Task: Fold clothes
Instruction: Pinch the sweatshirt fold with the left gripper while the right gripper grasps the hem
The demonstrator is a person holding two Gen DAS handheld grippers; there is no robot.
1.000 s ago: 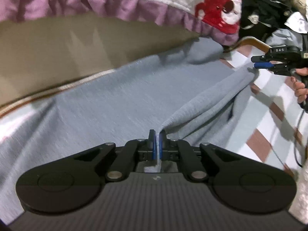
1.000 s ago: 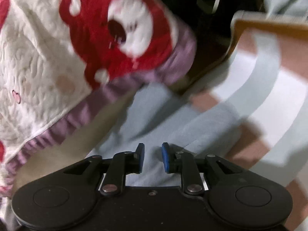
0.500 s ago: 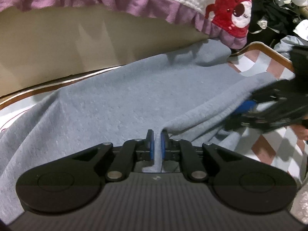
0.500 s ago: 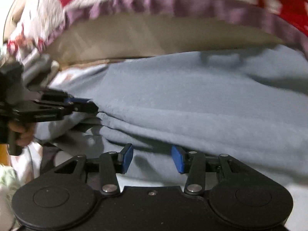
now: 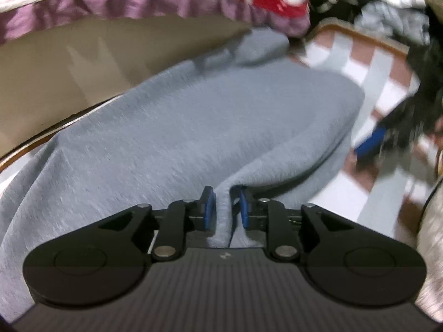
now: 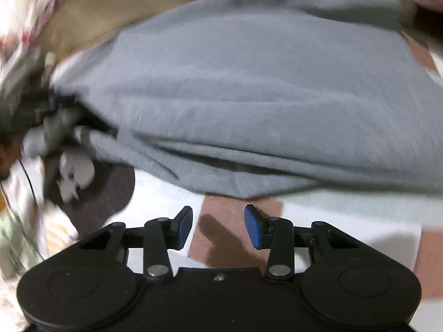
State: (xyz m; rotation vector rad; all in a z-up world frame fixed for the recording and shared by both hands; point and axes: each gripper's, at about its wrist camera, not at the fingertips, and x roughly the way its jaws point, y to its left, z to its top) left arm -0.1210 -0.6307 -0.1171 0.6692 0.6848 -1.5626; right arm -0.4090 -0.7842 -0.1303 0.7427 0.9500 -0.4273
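Note:
A grey knit garment (image 5: pixel 207 116) lies spread over a checkered sheet (image 5: pixel 382 63). One raised fold of it runs between the pads of my left gripper (image 5: pixel 224 211). The jaws are opening, and a gap shows beside the right pad. In the right wrist view the garment (image 6: pixel 249 96) shows its layered near edge. My right gripper (image 6: pixel 218 224) hovers open just short of that edge, over the sheet (image 6: pixel 346 221), with nothing between its fingers. It appears blurred in the left wrist view as the right gripper (image 5: pixel 371 141). The left gripper (image 6: pixel 49 127) is a blur at the garment's left end.
A white quilt with a purple frill and a red bear print (image 5: pixel 124 5) hangs over the garment's far side. A heap of dark and pale clothes (image 5: pixel 387 19) lies beyond the wooden rim (image 5: pixel 360 34). A dark brown cloth with a white print (image 6: pixel 83 177) lies left of the right gripper.
My left jaws have parted from a tight grip on the grey fold. My right gripper has swung round from the quilt and backed off the garment's near edge, opening wider.

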